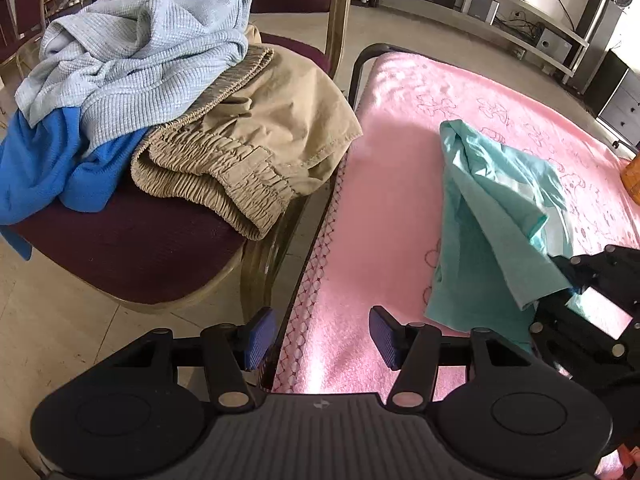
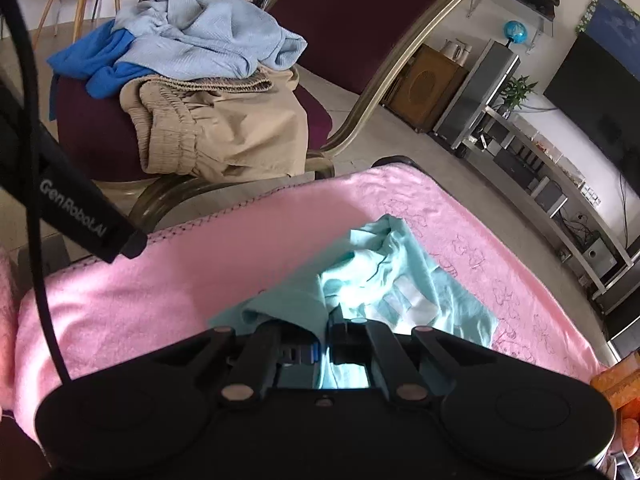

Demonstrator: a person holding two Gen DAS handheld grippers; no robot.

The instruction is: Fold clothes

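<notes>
A teal garment [image 1: 496, 208] lies crumpled on a pink blanket [image 1: 384, 184] that covers the desk, toward the desk's right side and partly lifted at its near end. A pale printed patch shows on its upper face. The right gripper [image 2: 324, 334] has its fingers together, clamped on a fold of the teal garment's near edge, so the cloth rises from the blanket up into the grip. In the left wrist view the same gripper appears at the right edge, black, with teal cloth draped over it.

The left gripper [image 1: 322, 336] hovers over the desk's left edge, its blue-padded fingers [image 1: 384, 338] apart with nothing between them. It is near the teal garment's near left corner but not touching it.

Just beside the desk's left edge stands a chair [image 1: 132, 256] with a maroon seat and a gold-coloured frame. On the seat lies a heap of clothes: tan shorts [image 1: 256, 148] with an elastic waistband nearest the desk, a pale blue waffle-knit top [image 1: 136, 52] on top of them, and a bright blue garment [image 1: 44, 168] underneath, at the seat's far side from the desk.

An orange object [image 2: 612, 384] sits at the desk's right edge; what it is I cannot tell.
</notes>
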